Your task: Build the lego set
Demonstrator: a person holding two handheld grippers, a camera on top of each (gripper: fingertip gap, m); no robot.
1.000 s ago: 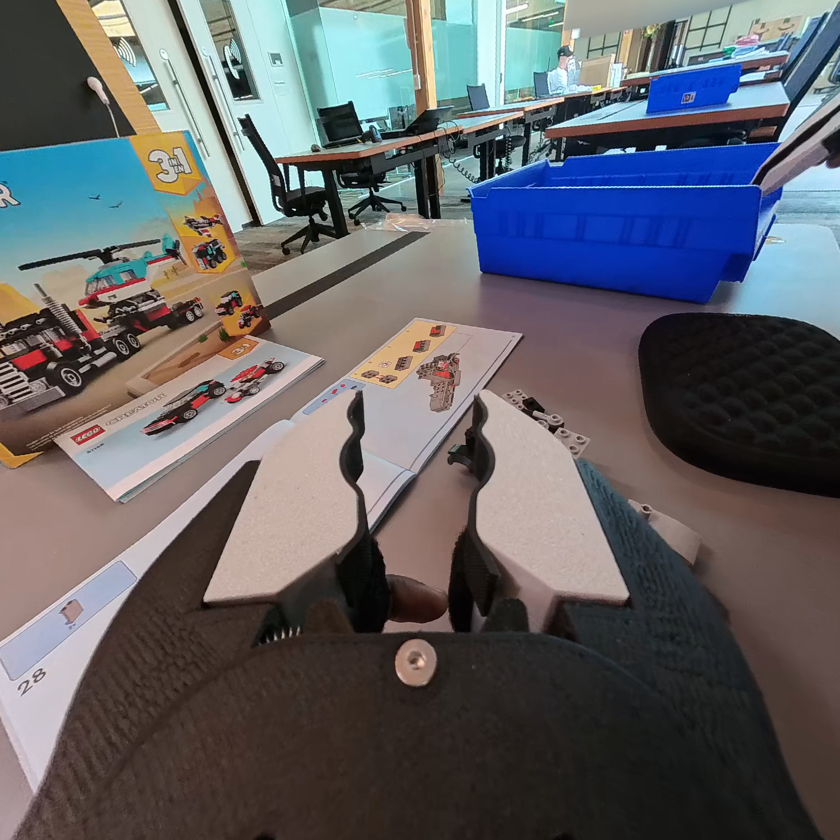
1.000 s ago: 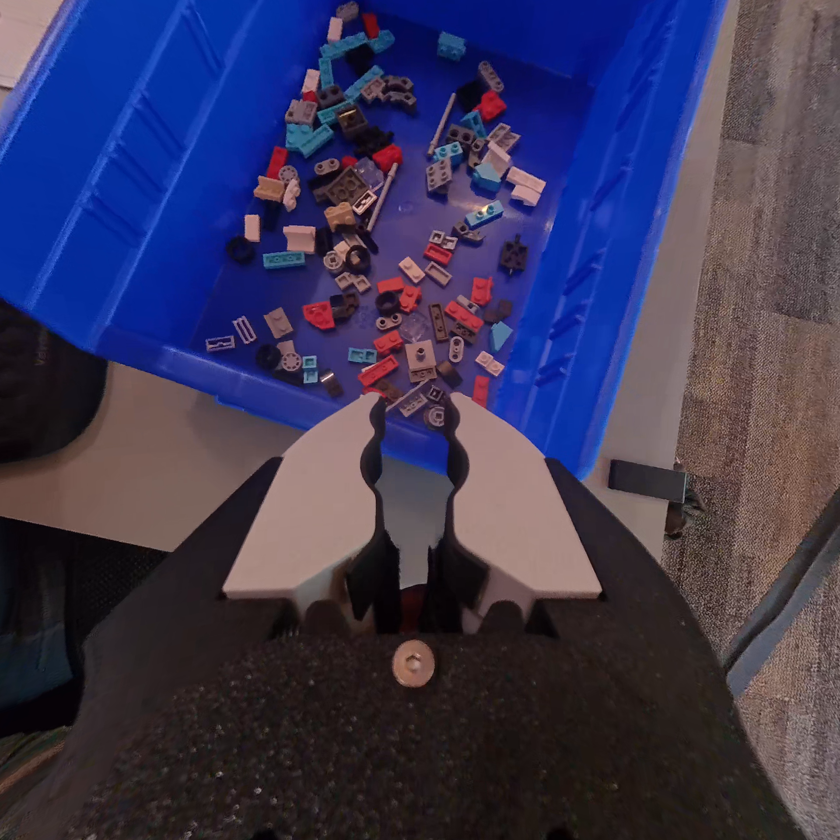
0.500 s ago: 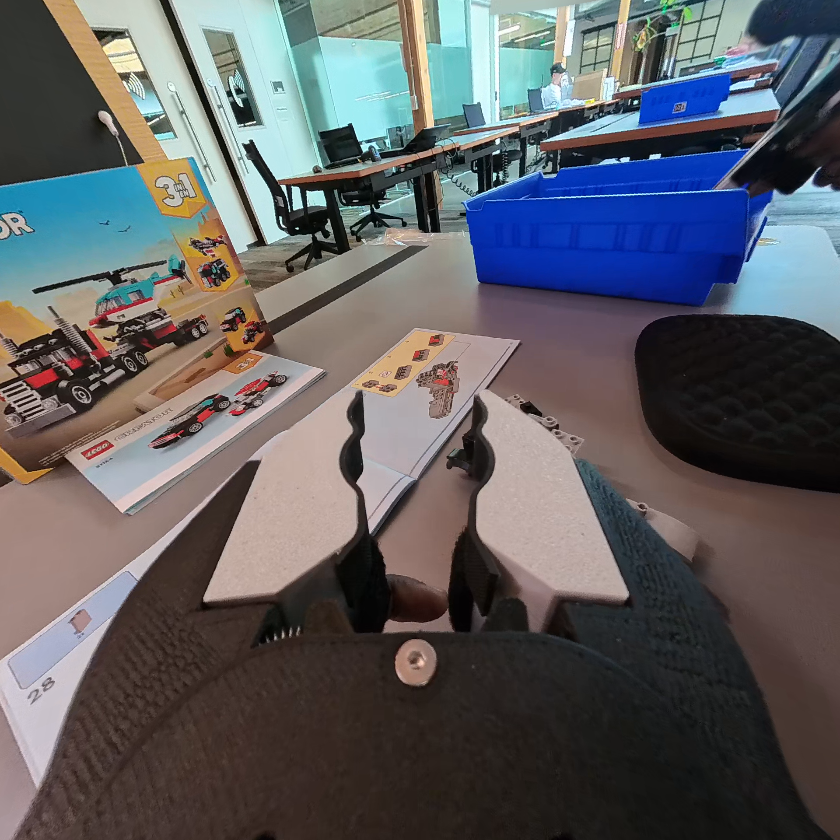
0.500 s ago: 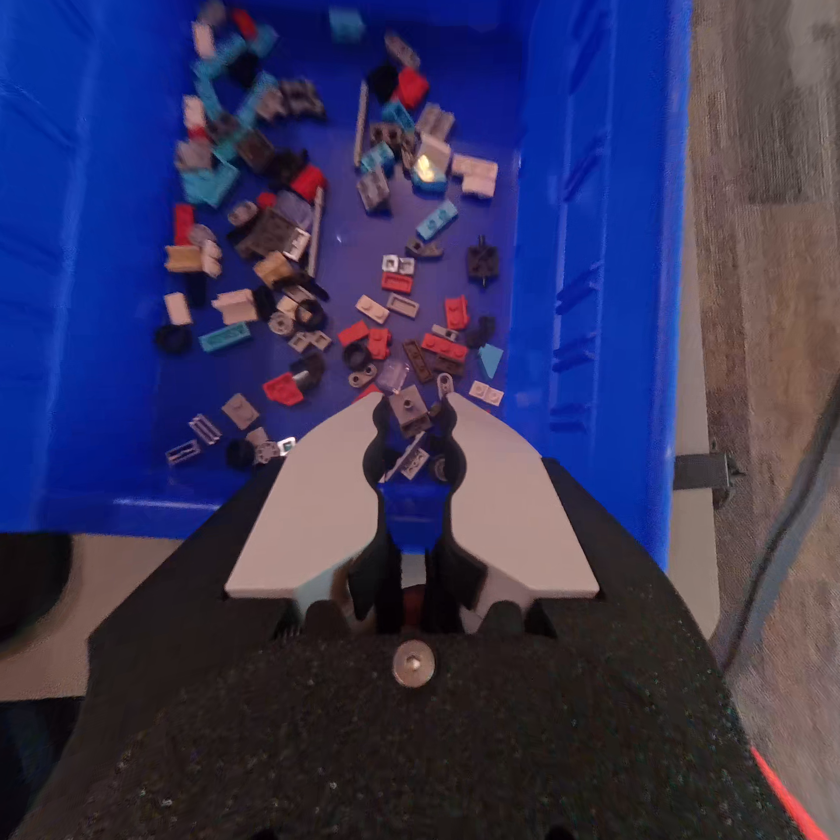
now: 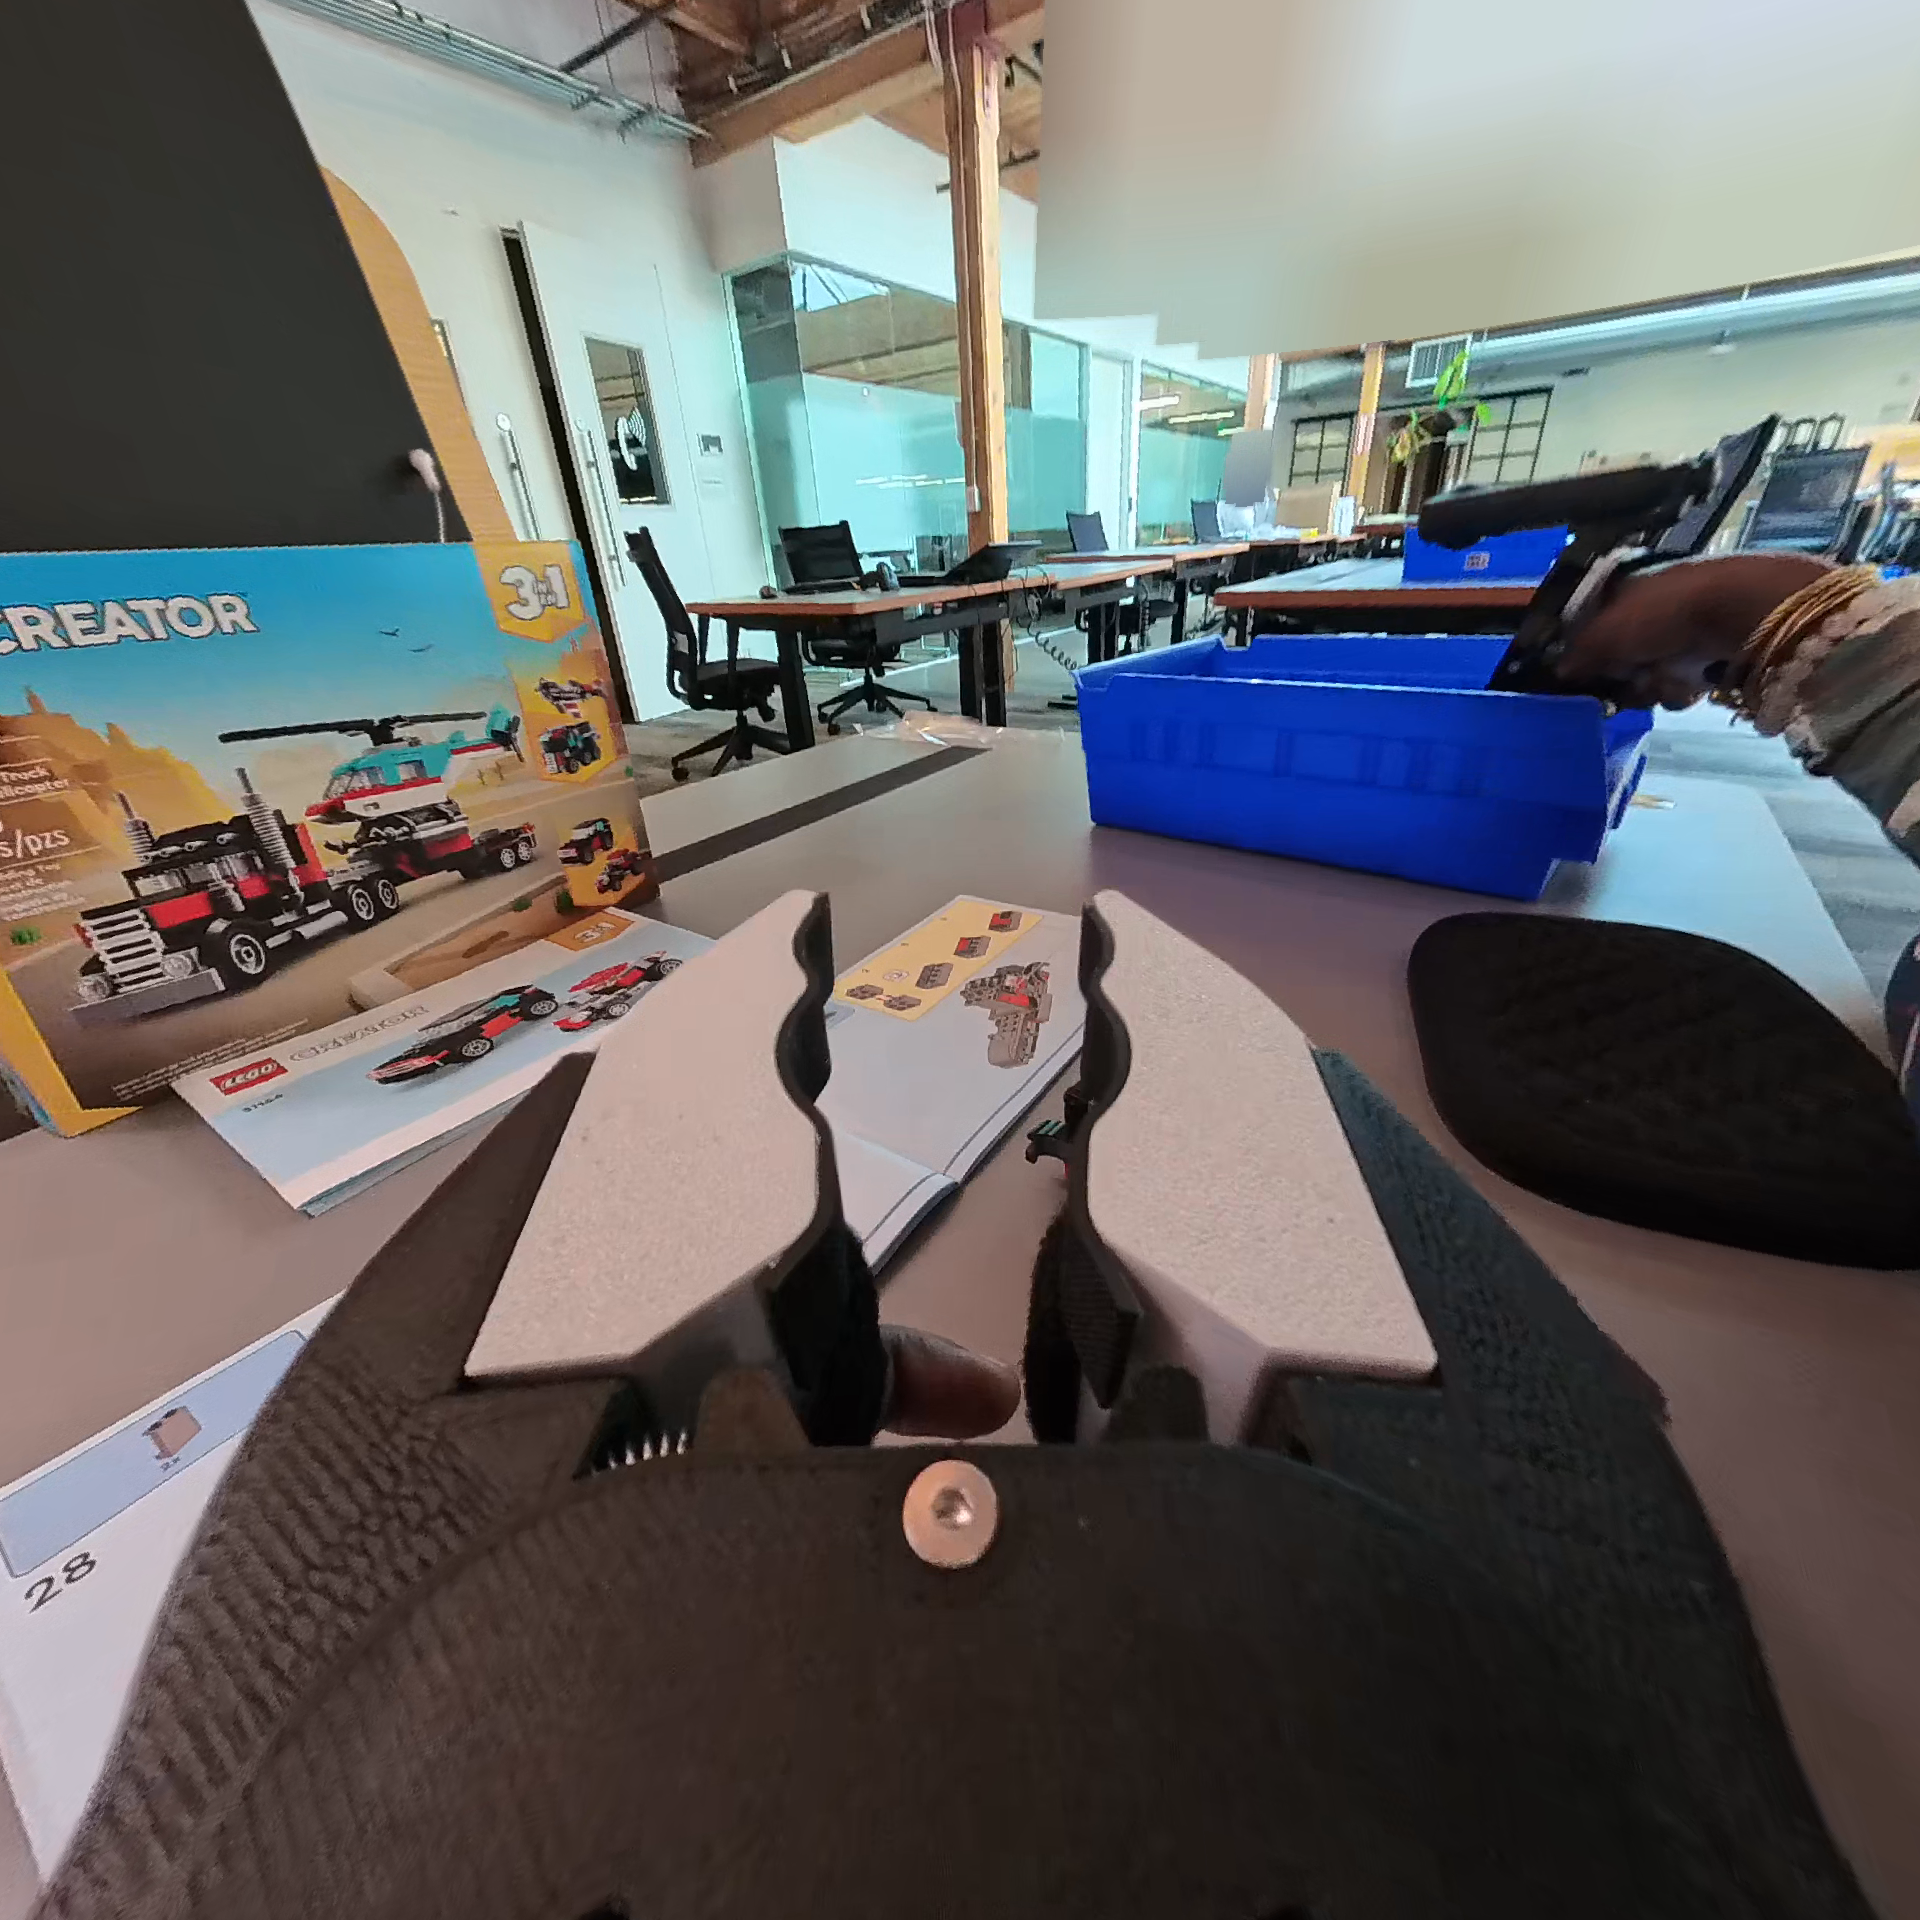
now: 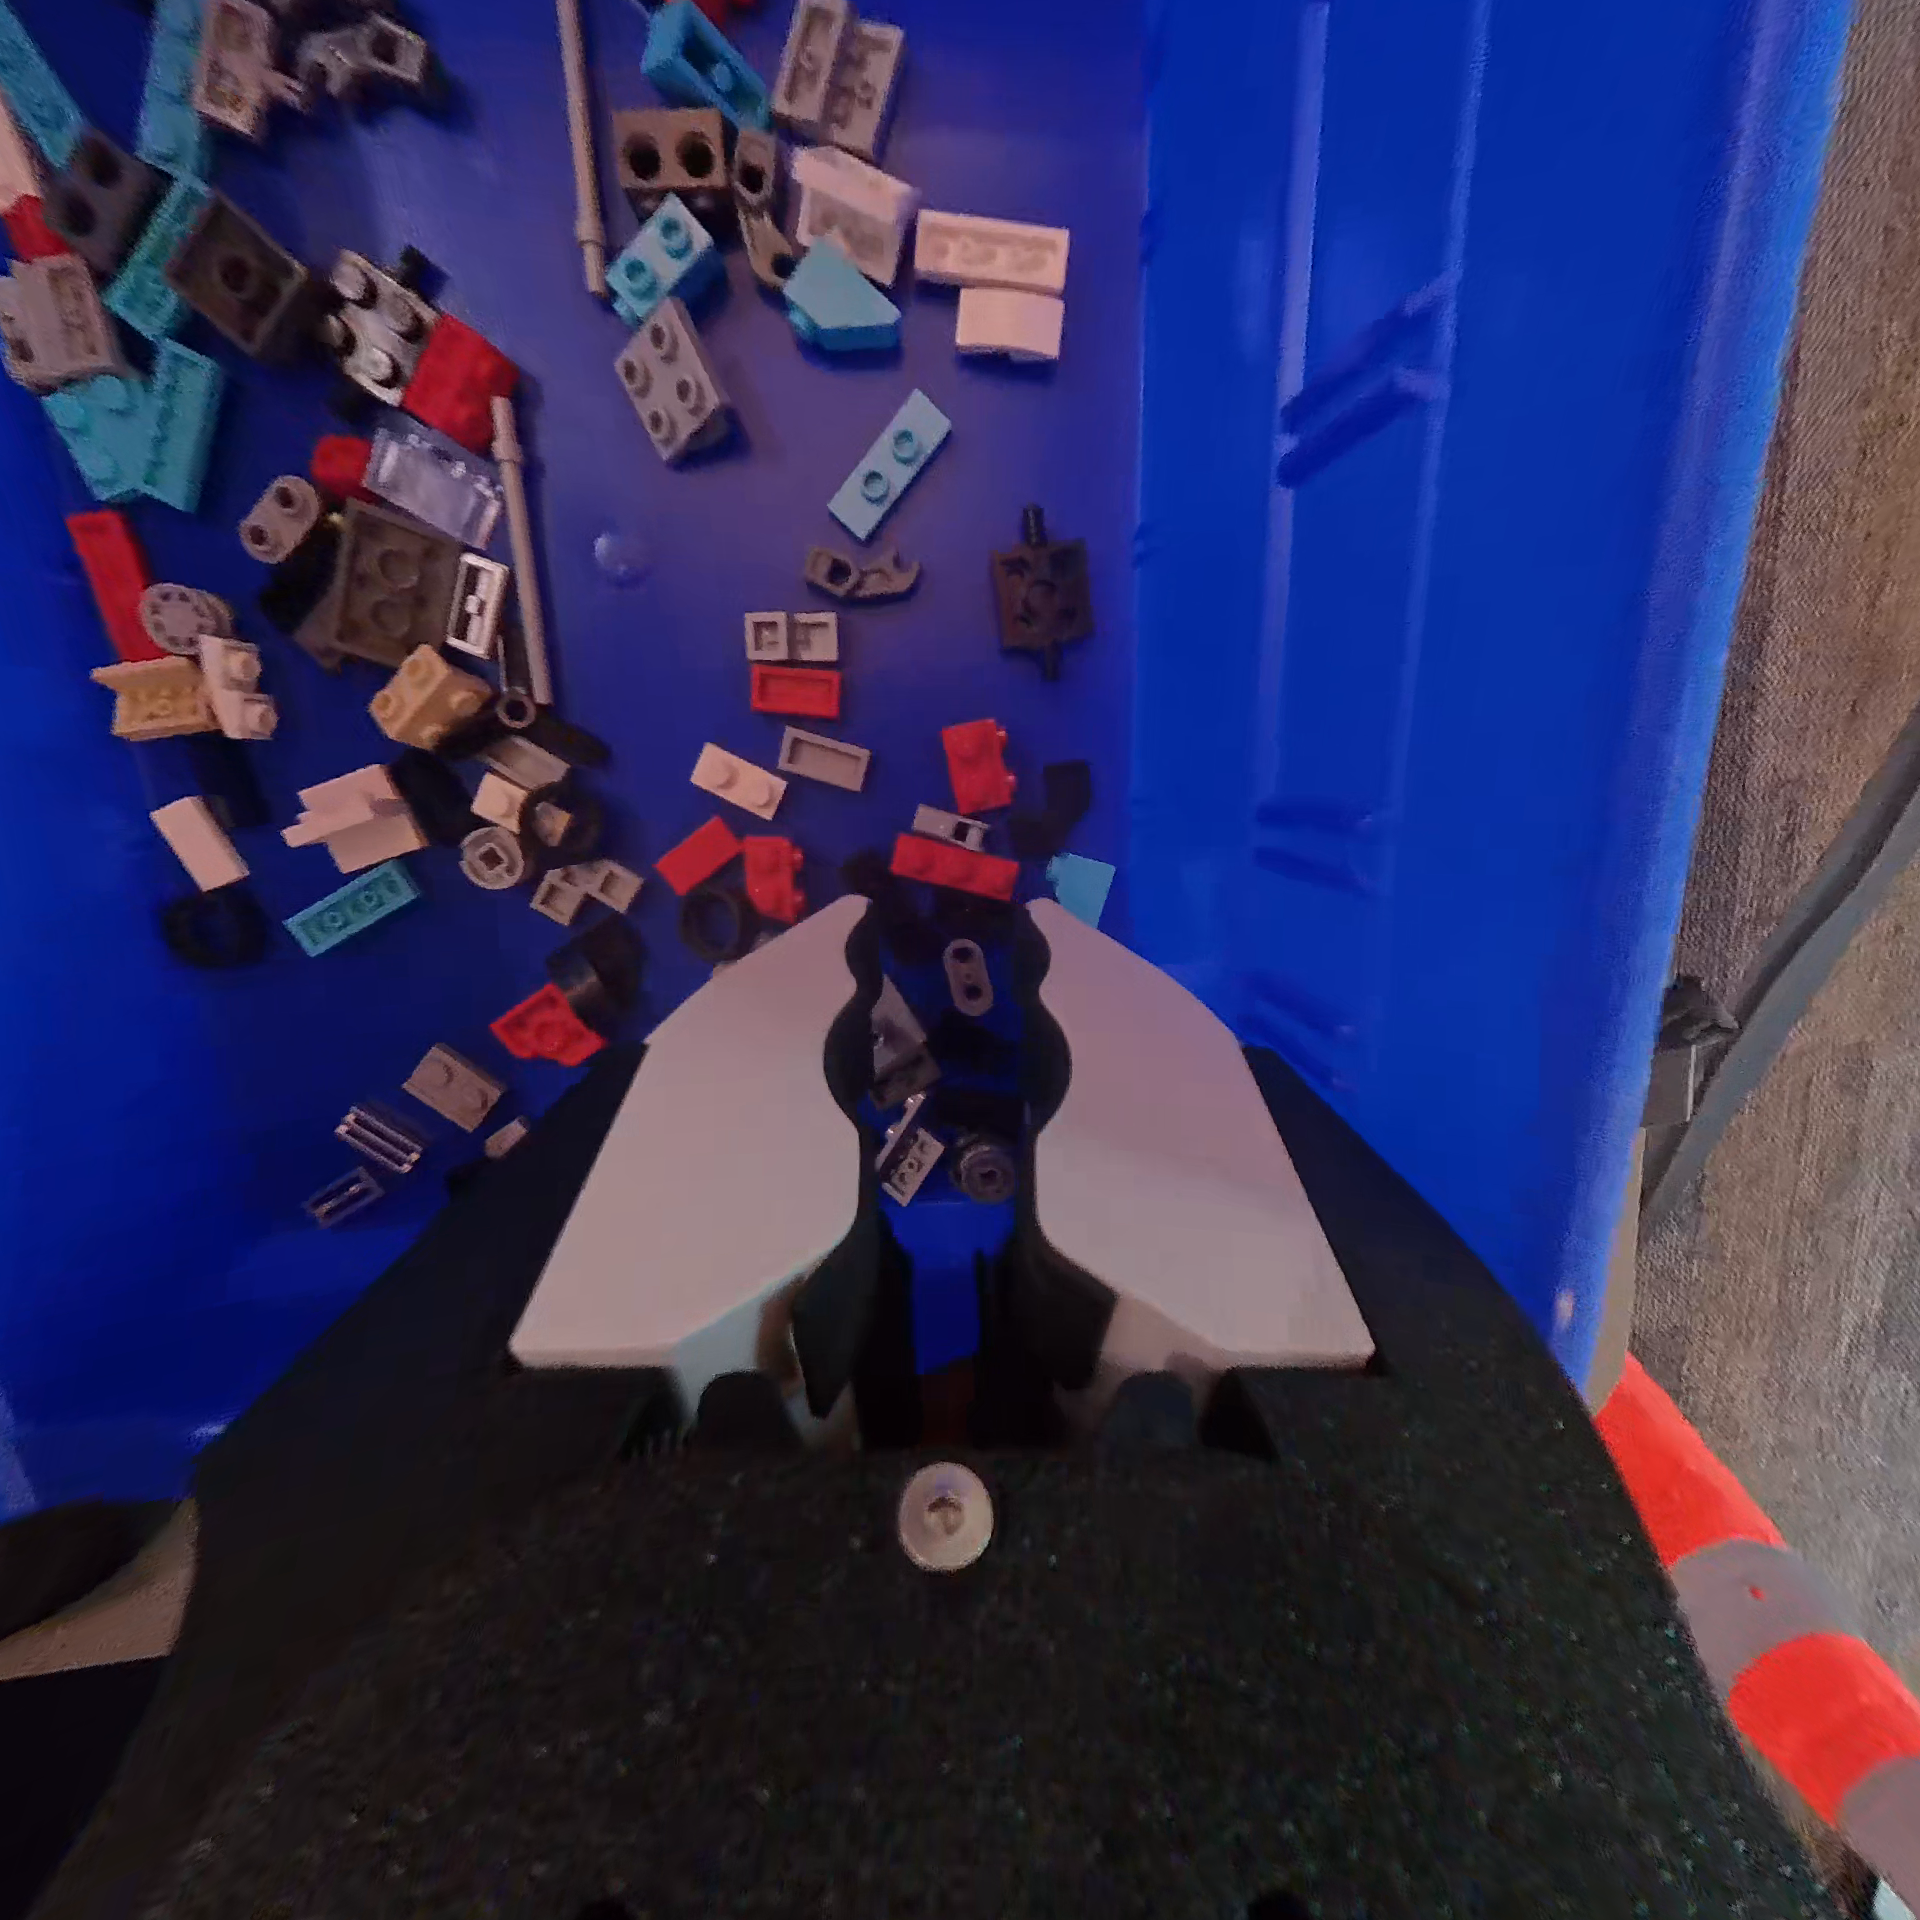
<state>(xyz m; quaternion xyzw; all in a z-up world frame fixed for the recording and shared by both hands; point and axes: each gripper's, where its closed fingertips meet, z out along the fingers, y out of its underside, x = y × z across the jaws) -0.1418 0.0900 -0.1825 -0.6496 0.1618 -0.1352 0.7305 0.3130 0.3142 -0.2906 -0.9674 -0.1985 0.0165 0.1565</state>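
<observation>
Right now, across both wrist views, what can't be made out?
- Left wrist view: contents of the blue plastic bin, hidden by its near wall.
- Left wrist view: small dark brick assembly on the grey table, mostly behind the left gripper.
- Right wrist view: small pieces under the right gripper, dim and blurred; which one it targets is unclear.
</observation>
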